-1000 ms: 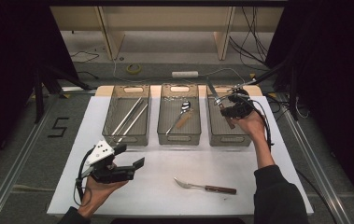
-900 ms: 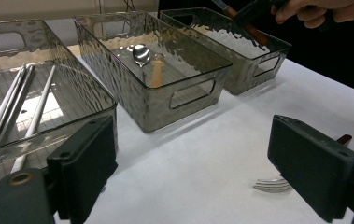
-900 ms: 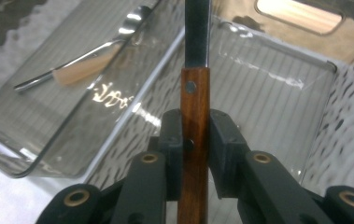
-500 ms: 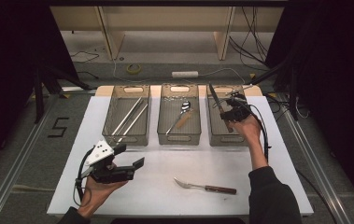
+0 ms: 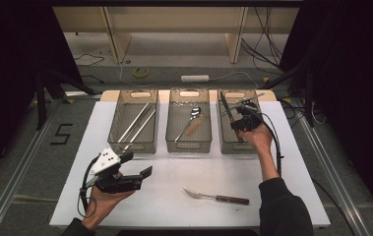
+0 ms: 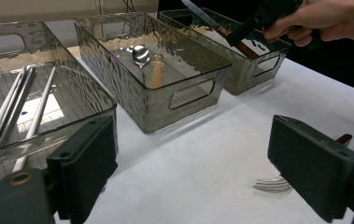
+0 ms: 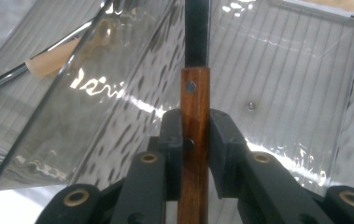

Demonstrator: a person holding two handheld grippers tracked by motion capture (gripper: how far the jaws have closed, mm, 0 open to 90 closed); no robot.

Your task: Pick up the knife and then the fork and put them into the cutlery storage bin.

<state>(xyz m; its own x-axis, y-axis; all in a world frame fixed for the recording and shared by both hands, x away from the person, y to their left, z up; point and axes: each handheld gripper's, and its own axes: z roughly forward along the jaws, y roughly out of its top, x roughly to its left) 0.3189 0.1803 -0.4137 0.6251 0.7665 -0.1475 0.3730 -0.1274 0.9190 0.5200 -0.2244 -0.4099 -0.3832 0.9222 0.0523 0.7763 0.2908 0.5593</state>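
Observation:
My right gripper [image 5: 240,123] is shut on the brown wooden handle of a knife [image 5: 226,109], low over the right clear bin [image 5: 238,146]. In the right gripper view both pads clamp the handle [image 7: 194,107], and the dark blade points away over the bin's ribbed floor. My left gripper [image 5: 137,164] hovers at the front left of the white table, jaws wide apart and holding nothing [image 6: 198,163]. A fork [image 5: 216,197] with a dark handle lies on the table near the front edge, its tines [image 6: 272,184] beside my left gripper's right jaw.
Three clear bins stand in a row at the back. The left bin [image 5: 135,145] holds long metal chopsticks [image 5: 137,122]. The middle bin [image 5: 189,145] holds a spoon [image 5: 194,112] with a pale handle. Cables and a tape roll lie on the floor beyond the table.
My right gripper has sunk a little with the knife over the right bin. The left gripper and the fork have kept still.

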